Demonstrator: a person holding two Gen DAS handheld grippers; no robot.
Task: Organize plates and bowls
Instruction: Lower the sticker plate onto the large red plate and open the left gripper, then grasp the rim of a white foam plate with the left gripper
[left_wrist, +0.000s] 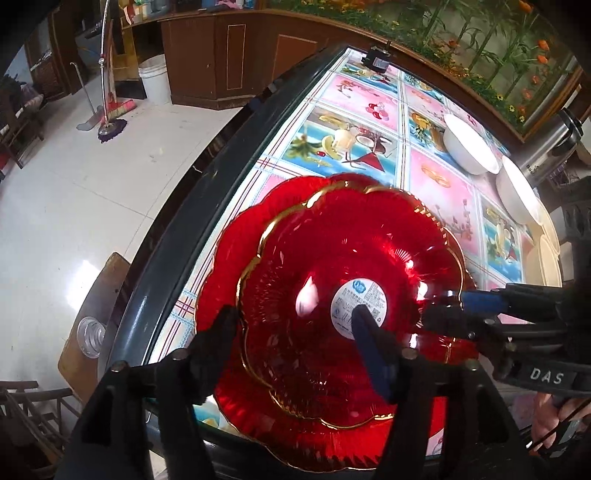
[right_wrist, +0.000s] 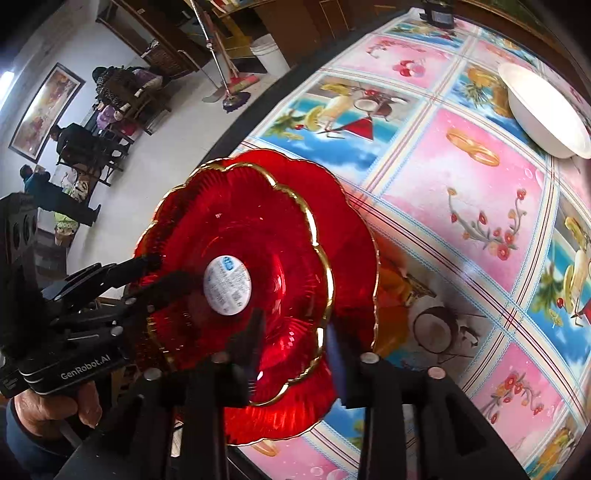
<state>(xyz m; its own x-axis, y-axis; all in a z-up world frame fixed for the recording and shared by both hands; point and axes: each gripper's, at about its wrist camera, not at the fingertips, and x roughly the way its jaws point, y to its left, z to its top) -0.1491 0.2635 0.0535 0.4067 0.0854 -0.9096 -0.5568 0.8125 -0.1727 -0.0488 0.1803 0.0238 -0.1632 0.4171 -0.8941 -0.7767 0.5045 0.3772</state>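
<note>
The left tool (left_wrist: 299, 321) straddles the near rim of a red glass bowl (left_wrist: 347, 288) with a gold scalloped edge: one finger (left_wrist: 221, 325) sits outside the rim, the other finger (left_wrist: 369, 343) reaches inside toward the round white sticker (left_wrist: 358, 308) at the bowl's centre. The jaws look closed on the rim. The right tool (right_wrist: 291, 343) takes the same bowl (right_wrist: 236, 273) from the opposite side, one finger (right_wrist: 251, 339) inside and the other, blue-padded finger (right_wrist: 338, 354) outside the gold edge, also clenched on the rim. In the left view the right tool (left_wrist: 443, 306) comes in from the right side; in the right view the left tool (right_wrist: 155, 269) enters from the left.

Directly beneath the gripped bowl lies a larger red plate (left_wrist: 229, 258), its fluted edge showing all around. Whether the bowl touches it cannot be told. Both sit at the near edge of the bench (right_wrist: 461, 177), which carries a pink and blue picture cloth.

Well ahead of the tools and to the right stand two white bowls: one (left_wrist: 469, 147) farther off, another (left_wrist: 517, 195) just beside it.
</note>
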